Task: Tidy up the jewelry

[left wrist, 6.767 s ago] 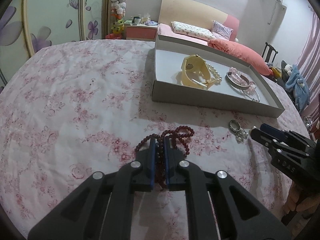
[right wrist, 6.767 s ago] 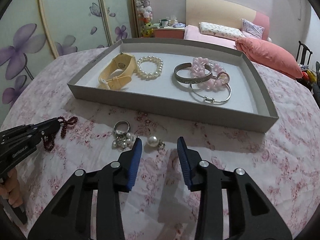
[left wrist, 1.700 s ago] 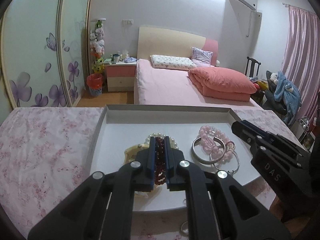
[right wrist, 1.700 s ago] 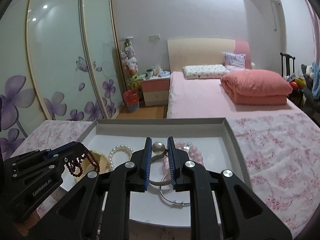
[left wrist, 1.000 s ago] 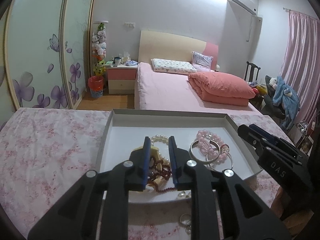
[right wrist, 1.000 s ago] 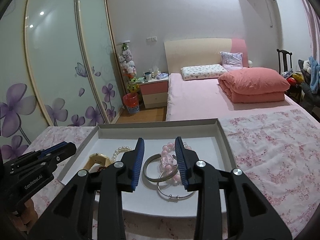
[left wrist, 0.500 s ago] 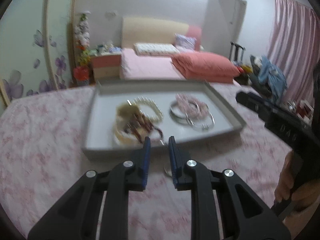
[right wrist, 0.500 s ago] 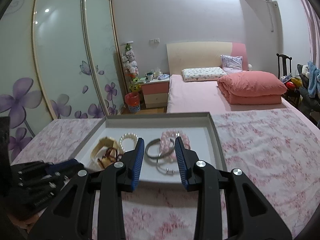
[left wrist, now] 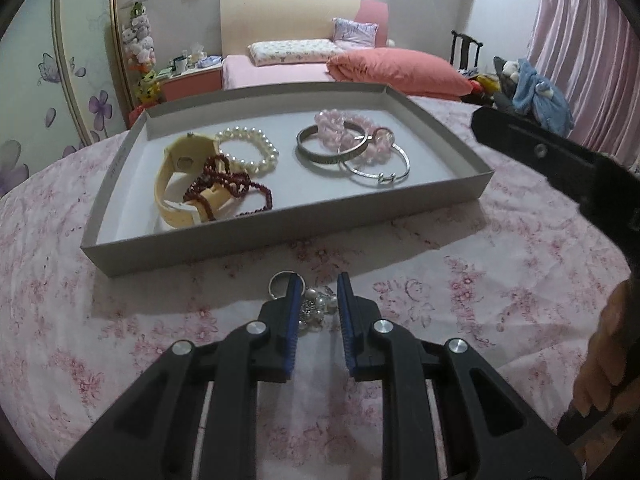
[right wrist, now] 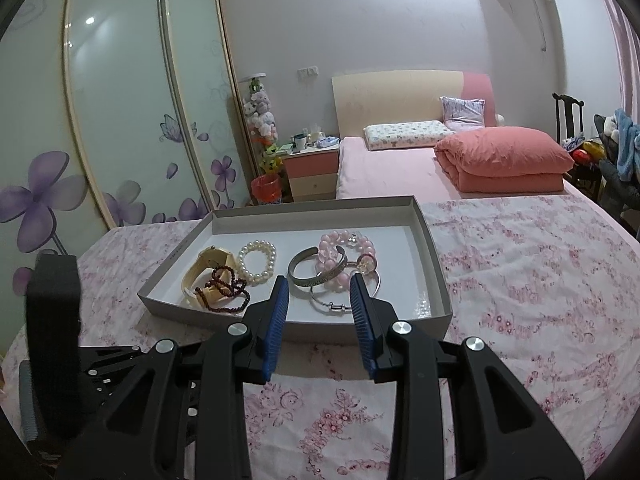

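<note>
Floral table (left wrist: pixel 120 340) holds a grey tray (left wrist: pixel 280 236); left claw (left wrist: pixel 318 286) tilts down, jaws apart around a pearl ring (left wrist: pixel 316 304); right claw (right wrist: pixel 318 286) hovers apart, empty.

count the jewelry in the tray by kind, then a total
beaded bracelets: 3 (pearl, dark red, pink)
metal bangles: 2 (wide band, thin one)
watch: 1
total: 6 in the tray
</note>
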`<state>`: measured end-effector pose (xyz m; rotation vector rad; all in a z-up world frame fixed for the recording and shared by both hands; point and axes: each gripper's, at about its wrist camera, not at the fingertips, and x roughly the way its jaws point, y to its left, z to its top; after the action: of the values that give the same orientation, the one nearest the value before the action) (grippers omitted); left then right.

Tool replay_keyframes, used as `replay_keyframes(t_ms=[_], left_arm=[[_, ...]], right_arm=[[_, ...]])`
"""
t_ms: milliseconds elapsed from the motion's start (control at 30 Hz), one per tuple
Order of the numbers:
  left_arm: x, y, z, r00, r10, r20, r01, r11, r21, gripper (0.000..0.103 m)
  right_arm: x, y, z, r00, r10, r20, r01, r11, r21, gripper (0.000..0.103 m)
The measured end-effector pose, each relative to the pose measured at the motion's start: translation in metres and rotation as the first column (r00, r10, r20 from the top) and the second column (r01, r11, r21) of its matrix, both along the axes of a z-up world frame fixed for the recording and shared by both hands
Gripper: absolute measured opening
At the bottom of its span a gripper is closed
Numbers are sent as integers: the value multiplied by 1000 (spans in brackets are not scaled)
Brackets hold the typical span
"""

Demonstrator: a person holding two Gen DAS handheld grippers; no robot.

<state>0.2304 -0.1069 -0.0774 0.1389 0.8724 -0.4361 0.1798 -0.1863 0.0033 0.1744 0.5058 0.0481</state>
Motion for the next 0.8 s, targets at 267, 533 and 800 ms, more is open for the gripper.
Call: replay_keyframes(t_ms=[267, 533, 800], left_arm=[[3, 2, -3, 999, 51, 7, -51, 998, 37, 19], [2, 1, 2, 995, 83, 58, -88, 992, 91, 38], [6, 6, -3, 995, 93, 21, -94, 993, 75, 28]], right_arm=[[0, -3, -3, 1000, -6, -5, 6, 1000, 12, 33], [1, -4, -3, 1000, -3, -7, 3, 1000, 15, 33], [1, -3, -4, 1000, -2, -10, 2, 1000, 17, 33]])
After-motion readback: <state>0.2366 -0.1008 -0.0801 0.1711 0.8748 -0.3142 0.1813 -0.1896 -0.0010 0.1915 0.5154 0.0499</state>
